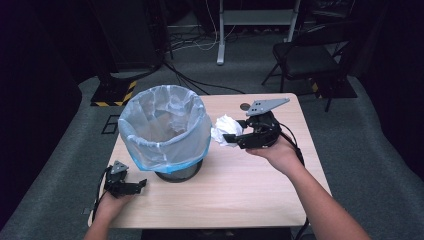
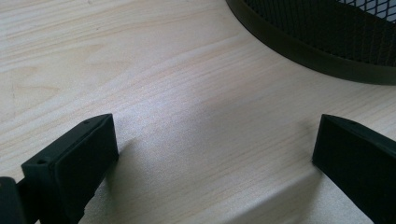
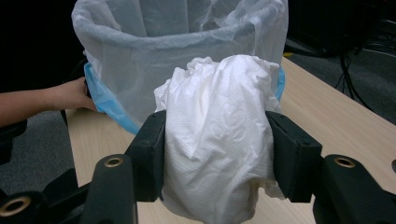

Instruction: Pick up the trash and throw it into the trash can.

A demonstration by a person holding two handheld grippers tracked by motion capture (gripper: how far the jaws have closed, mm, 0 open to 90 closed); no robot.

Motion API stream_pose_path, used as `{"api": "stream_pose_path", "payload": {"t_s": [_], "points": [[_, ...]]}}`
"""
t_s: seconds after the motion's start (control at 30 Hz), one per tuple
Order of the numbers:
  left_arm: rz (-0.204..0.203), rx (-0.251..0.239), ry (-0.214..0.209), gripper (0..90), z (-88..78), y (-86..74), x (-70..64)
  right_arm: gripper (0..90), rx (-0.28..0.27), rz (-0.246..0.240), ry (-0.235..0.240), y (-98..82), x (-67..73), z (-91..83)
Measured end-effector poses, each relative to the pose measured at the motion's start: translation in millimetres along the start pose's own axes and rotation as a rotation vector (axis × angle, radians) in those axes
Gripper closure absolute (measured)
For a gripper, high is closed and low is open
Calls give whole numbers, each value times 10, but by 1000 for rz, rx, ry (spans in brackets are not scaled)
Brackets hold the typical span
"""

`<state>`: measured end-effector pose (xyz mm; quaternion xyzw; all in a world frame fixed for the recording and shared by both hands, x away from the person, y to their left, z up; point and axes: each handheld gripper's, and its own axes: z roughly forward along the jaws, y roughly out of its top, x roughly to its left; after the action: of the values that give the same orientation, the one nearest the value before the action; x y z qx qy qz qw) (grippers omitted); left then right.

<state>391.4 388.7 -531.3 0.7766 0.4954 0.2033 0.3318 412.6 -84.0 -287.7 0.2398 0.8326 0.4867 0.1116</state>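
The crumpled white tissue (image 3: 217, 140) is clamped between the jaws of the right gripper (image 1: 231, 138), which is held above the middle of the tabletop (image 1: 240, 195), just beside the lined bin (image 1: 165, 131). The right forearm is stretched in from the near right corner, with the hand wrapped under the gripper and the jaws pointed level toward the bin's rim. The left gripper (image 2: 210, 154) is rested low near the near left corner, its jaws spread wide with nothing between them, close to the bin's mesh base (image 2: 327, 42). The left hand (image 1: 112, 202) is curled around its body.
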Motion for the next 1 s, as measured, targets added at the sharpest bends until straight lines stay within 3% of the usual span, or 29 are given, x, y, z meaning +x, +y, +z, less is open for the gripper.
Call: {"api": "stream_pose_path", "payload": {"t_s": [1.0], "points": [[1, -4, -4, 0, -1, -5, -4, 445, -101, -63, 59, 768, 185, 257]]}}
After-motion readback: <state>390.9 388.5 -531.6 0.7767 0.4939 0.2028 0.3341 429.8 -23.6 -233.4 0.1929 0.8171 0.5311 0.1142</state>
